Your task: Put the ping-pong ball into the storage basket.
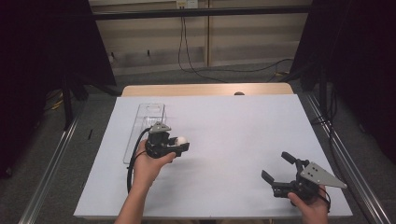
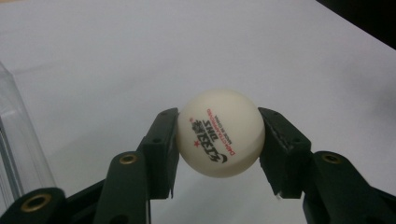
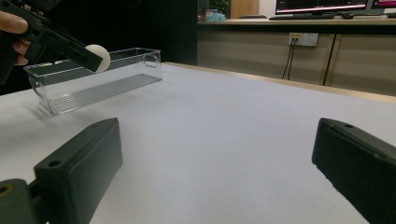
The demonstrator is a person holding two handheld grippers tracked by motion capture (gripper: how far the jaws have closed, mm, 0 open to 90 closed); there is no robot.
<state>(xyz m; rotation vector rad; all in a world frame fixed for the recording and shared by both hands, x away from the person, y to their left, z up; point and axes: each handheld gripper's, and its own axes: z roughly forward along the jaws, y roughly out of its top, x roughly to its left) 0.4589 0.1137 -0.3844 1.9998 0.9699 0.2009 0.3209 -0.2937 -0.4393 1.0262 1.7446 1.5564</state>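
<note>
Two grippers are working over the white table (image 1: pixel 224 140). At the left, a clear plastic box (image 1: pixel 142 130) is lying lengthwise on the table, its long side running away from the person. Just beside it, the left gripper (image 1: pixel 180 143) is clamping a white ping-pong ball (image 2: pixel 220 132) between its two black pads, one pressing on each side, and is holding it above the table surface, near the box's right wall. The ball's red and black printing is facing the left gripper view. Farther right, well apart, the right gripper (image 1: pixel 278 166) is sitting low over the table with its jaws spread wide and gripping nothing.
</note>
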